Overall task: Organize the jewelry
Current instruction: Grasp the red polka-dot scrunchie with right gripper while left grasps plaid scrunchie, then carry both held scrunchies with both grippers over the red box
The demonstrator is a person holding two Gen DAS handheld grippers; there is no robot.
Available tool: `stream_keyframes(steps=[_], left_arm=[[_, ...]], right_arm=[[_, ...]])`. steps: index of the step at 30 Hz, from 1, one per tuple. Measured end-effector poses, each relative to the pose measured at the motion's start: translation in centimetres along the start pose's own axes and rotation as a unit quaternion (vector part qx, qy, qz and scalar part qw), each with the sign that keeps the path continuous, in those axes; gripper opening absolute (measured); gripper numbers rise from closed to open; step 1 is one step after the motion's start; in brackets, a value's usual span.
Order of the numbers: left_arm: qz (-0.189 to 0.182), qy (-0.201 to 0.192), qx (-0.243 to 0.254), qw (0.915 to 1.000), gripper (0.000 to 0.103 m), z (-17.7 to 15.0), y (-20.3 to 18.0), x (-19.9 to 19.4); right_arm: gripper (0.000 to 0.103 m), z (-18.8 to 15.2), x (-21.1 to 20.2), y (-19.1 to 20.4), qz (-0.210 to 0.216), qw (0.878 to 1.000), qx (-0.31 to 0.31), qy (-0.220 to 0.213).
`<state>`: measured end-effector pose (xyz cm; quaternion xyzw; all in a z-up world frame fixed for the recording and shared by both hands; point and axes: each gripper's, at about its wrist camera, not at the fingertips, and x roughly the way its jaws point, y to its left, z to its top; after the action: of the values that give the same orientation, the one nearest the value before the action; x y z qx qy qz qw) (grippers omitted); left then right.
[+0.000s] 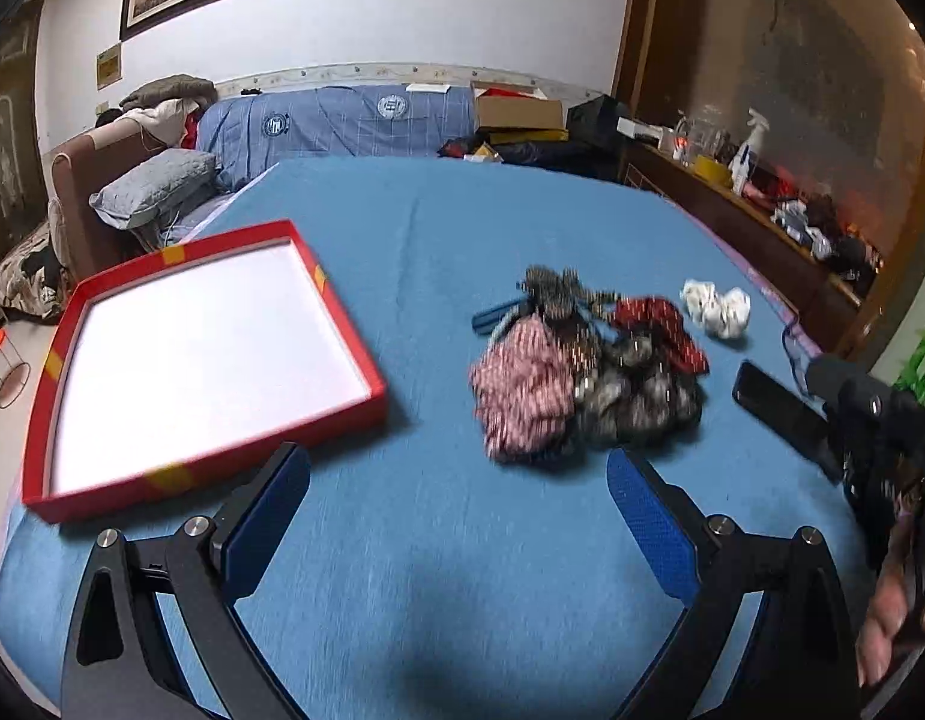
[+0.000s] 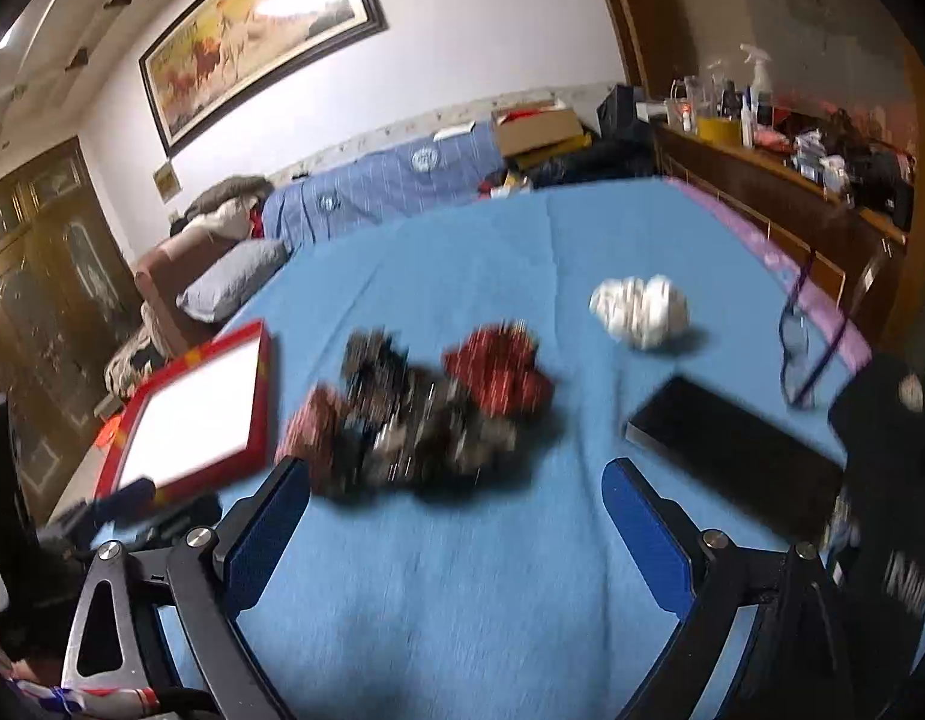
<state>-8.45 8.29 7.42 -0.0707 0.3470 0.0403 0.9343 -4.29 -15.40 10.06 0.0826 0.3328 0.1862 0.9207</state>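
Jewelry pile (image 1: 582,372) lying just ahead of left tool (image 1: 456,516) and right tool (image 2: 456,522), both gaping wide, red tray (image 1: 342,312) sitting left.

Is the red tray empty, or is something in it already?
Empty. The red tray shows only its bare white floor in the left wrist view; the pile of hair accessories lies apart on the blue cloth.

Bare blanket (image 1: 414,540) ahead — pile (image 1: 582,384) beyond; tray (image 1: 366,384) left.
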Motion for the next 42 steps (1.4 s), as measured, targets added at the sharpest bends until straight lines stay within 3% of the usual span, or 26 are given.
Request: stream_keyframes(steps=[5, 9, 14, 16, 20, 25, 26, 27, 28, 29, 30, 33, 35, 39, 42], left_arm=[[-0.013, 0.002, 0.015, 0.9998, 0.096, 1.5, -0.8, 2.2], [-0.023, 0.004, 0.033, 0.9992, 0.095, 2.4, -2.2, 3.9], [-0.009, 0.021, 0.042, 0.9988, 0.093, 3.3, -3.3, 7.3], [-0.008, 0.029, 0.034, 0.9989, 0.085, 3.7, -3.3, 8.6], [-0.026, 0.049, 0.022, 0.9982, 0.055, 3.7, -3.0, 10.7], [-0.034, 0.069, 0.029, 0.9966, 0.046, 3.4, -2.7, 11.9], [-0.034, 0.069, 0.031, 0.9966, 0.038, 3.2, -2.7, 12.0], [-0.032, 0.069, 0.033, 0.9966, 0.026, 3.2, -2.7, 12.0], [-0.031, 0.070, 0.032, 0.9966, 0.019, 3.1, -2.6, 12.1], [-0.032, 0.069, 0.028, 0.9967, 0.016, 3.1, -2.4, 12.1], [-0.034, 0.065, 0.022, 0.9970, 0.014, 3.2, -2.1, 12.0], [-0.044, 0.037, 0.009, 0.9983, 0.012, 3.5, -1.5, 11.0], [-0.043, 0.011, 0.006, 0.9990, 0.012, 3.8, -1.4, 10.1], [-0.035, -0.028, 0.004, 0.9990, 0.012, 4.2, -1.3, 8.7], [-0.027, -0.038, 0.012, 0.9989, 0.012, 4.3, -1.5, 8.4]], right_arm=[[0.092, 3.2, 3.9, -1.5, 0.036, 0.998, 0.037, 0.029], [0.091, 5.0, 7.3, -2.6, 0.044, 0.995, 0.073, 0.051], [0.091, 6.7, 10.5, -3.1, 0.036, 0.993, 0.086, 0.068], [0.091, 7.1, 11.9, -3.3, 0.027, 0.992, 0.092, 0.085], [0.091, 6.8, 14.1, -4.1, 0.021, 0.990, 0.090, 0.105], [0.091, 5.9, 15.9, -4.9, 0.026, 0.987, 0.093, 0.128], [0.091, 5.6, 16.4, -4.7, 0.032, 0.986, 0.089, 0.139], [0.087, 5.4, 16.7, -4.7, 0.039, 0.985, 0.089, 0.146], [0.075, 5.1, 16.9, -4.9, 0.045, 0.984, 0.091, 0.150], [0.042, 4.8, 17.2, -4.9, 0.046, 0.983, 0.089, 0.156], [0.016, 4.7, 17.3, -4.9, 0.040, 0.983, 0.086, 0.160], [0.015, 4.8, 16.1, -5.7, 0.049, 0.985, 0.101, 0.131], [0.015, 5.3, 14.5, -5.8, 0.063, 0.988, 0.107, 0.089], [0.015, 6.3, 10.8, -4.5, 0.078, 0.993, 0.086, -0.003], [0.015, 6.1, 9.7, -3.4, 0.082, 0.994, 0.067, -0.031]])
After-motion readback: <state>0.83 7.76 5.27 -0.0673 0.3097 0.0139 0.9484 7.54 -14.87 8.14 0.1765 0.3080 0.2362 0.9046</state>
